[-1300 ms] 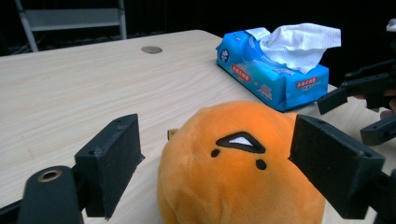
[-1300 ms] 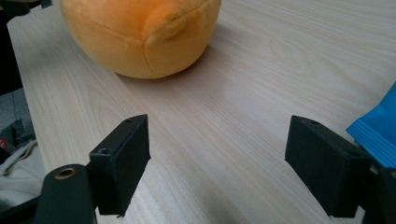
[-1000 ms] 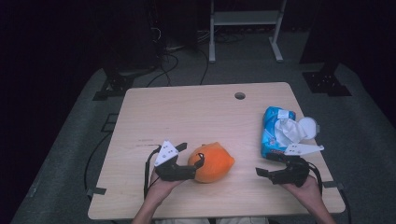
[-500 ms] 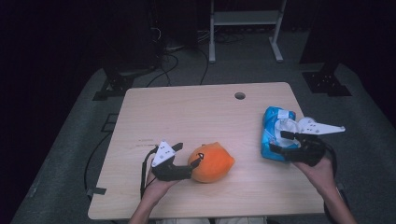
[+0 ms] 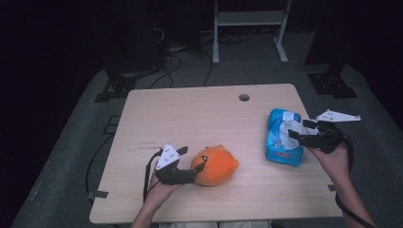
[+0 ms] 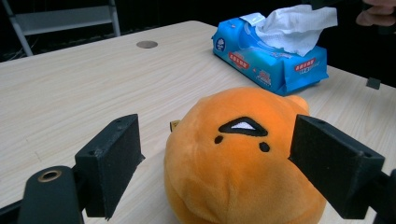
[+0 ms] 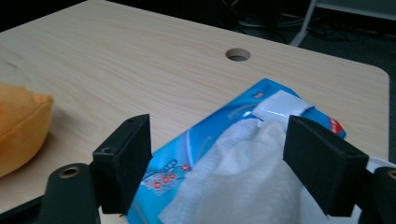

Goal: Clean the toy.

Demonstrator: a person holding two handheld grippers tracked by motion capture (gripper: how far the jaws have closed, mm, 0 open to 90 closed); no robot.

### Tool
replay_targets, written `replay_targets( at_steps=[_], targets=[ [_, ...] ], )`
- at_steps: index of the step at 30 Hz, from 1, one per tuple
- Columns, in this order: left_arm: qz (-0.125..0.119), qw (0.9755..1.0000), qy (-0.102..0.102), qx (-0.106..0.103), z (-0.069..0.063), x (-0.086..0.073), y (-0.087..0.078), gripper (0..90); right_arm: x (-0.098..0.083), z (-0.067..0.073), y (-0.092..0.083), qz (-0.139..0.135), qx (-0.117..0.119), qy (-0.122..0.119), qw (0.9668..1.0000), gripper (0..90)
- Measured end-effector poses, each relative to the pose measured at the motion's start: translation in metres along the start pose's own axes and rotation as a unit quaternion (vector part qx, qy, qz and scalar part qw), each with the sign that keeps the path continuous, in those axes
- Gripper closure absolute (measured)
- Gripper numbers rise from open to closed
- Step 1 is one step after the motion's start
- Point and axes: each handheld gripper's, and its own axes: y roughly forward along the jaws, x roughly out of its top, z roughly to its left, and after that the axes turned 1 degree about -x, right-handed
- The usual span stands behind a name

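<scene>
High view, with the two gripper views. A light wooden desk [image 5: 190,118] carries two things. An orange plush toy [image 5: 216,171] lies near the front edge, at about 6 o'clock from the desk's centre; in the left gripper view its stitched face [image 6: 243,128] is turned toward the camera. A blue pack of tissues [image 5: 281,140] lies at about 3 o'clock, well apart from the toy, with a white tissue [image 5: 290,132] standing up out of its slot. A round cable hole [image 5: 244,97] sits at 12 o'clock, near the far edge.

The left tool [image 5: 200,166], held in the person's left hand [image 5: 159,192], brackets the toy: one jaw stands on either side of the plush, the right-hand pad at its flank, the left-hand pad showing a gap, so the toy is straddled rather than firmly clamped. The right tool [image 5: 293,136] hovers over the pack, its jaws spread wide with the raised tissue between them and neither pad pressing on it; it is released.
</scene>
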Motion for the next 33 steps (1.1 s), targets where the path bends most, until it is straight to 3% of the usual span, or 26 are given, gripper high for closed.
replay_targets(
  at_steps=[5,10,17,25,29,33],
  targets=[
    [0.005,1.0000,-0.001,0.002,0.000,-0.001,0.002,16.2,-0.007,-0.002,0.013,0.012,-0.018,0.001,0.9998,25.9],
    [0.005,1.0000,-0.003,0.005,0.002,-0.002,0.001,16.2,-0.013,-0.002,0.024,0.033,-0.017,0.002,0.9993,33.1],
    [0.011,0.9999,0.000,0.006,0.003,-0.004,0.001,16.2,-0.020,-0.002,0.037,0.068,-0.043,-0.001,0.9968,41.5],
    [0.010,0.9999,-0.004,0.008,0.005,-0.005,0.000,16.2,-0.024,0.004,0.043,0.075,-0.094,-0.031,0.9923,57.2],
    [0.014,0.9999,-0.002,0.008,0.007,-0.005,-0.002,16.1,-0.027,0.007,0.044,0.079,-0.114,-0.041,0.9895,69.6],
    [0.018,0.9998,-0.010,0.007,0.013,-0.006,-0.006,16.0,-0.026,0.003,0.040,0.072,-0.109,-0.017,0.9913,80.5]
  ],
)
